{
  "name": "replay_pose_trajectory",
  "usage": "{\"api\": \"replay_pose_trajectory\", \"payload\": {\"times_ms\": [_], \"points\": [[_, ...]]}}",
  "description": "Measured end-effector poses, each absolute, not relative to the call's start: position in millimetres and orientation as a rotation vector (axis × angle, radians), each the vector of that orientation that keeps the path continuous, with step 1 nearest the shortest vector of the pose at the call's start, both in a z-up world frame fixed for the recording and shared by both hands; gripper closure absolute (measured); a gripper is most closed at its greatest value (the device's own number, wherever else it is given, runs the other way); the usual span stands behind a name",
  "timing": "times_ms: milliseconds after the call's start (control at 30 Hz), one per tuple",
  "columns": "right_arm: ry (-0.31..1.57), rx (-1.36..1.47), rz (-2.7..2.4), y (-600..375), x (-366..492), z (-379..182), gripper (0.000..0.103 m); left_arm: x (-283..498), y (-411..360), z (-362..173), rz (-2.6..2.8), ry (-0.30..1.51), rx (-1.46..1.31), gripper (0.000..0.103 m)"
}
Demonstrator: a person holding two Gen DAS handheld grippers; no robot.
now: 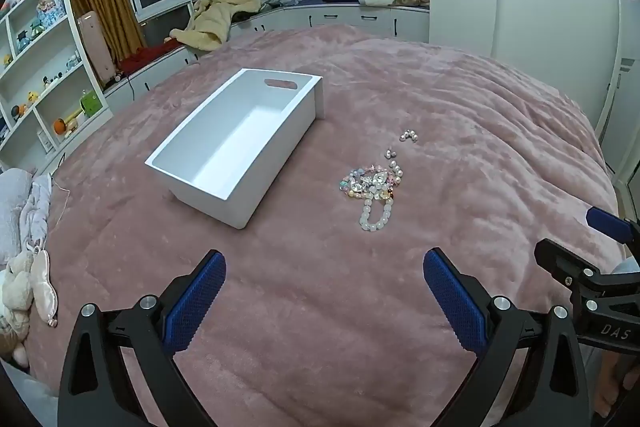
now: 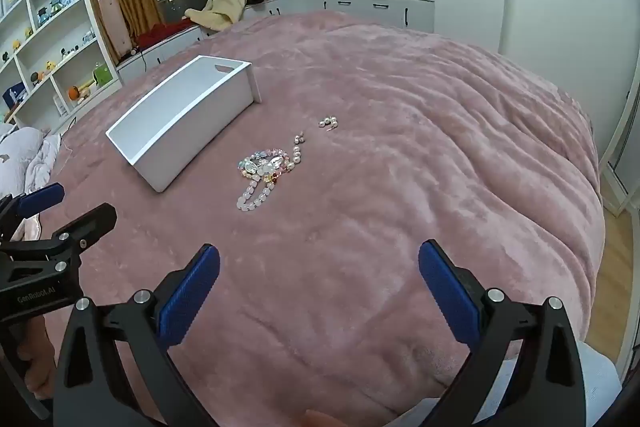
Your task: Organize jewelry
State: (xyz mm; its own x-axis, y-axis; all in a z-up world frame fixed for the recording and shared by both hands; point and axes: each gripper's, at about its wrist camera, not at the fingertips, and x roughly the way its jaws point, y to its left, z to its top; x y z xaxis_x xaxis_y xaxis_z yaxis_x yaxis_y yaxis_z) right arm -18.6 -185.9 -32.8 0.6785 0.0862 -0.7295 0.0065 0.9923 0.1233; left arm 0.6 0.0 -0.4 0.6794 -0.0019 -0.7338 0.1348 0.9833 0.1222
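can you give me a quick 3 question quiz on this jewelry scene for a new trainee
1. True or false: the white bin already holds jewelry.
2. Multiple choice: the jewelry pile lies on (A) a shelf, (B) the pink blanket, (C) the bin's floor.
3. Short answer: how do the left gripper and right gripper stand?

Key:
1. False; its inside shows bare.
2. B; beside the bin, apart from it.
3. Both open, holding nothing, short of the pile.
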Motion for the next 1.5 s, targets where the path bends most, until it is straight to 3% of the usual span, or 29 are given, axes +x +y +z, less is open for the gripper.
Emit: {"api": "replay_pose_trajectory", "payload": {"times_ms": [1500], "points": [[0.851, 0.118, 0.029, -182.4, -16.2, -37.2, 0.005, 2.1, 0.3, -14.4, -0.075, 0.832, 0.156, 0.003]]}}
